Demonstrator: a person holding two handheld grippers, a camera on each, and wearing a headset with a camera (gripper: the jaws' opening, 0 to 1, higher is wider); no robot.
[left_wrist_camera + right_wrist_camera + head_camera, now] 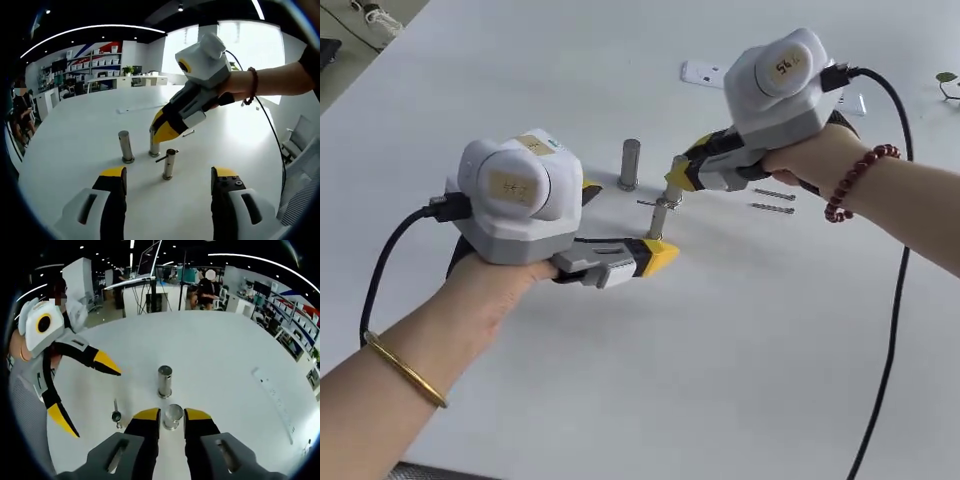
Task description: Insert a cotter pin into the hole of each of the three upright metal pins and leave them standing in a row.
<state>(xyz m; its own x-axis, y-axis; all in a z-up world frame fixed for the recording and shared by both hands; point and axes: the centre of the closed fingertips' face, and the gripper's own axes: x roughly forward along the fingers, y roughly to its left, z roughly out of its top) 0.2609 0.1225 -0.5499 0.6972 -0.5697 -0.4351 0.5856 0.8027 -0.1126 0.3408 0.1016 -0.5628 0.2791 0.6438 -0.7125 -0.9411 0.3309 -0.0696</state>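
Three metal pins stand upright on the white table [650, 380]. My right gripper [677, 180] is shut on the middle pin [173, 416], with one jaw on each side of its top. The far pin [630, 164] stands free beyond it. The near pin [658, 216] has a cotter pin [642, 203] sticking out sideways through its head. My left gripper [169, 173] is open, and the near pin [170, 164] stands just ahead of its jaws without touching them. Two loose cotter pins [773, 201] lie on the table under my right hand.
A white power strip [704, 72] lies at the back of the table, and a small plant [948, 82] sits at the far right edge. Black cables trail from both grippers. Office desks, shelves and seated people are in the background.
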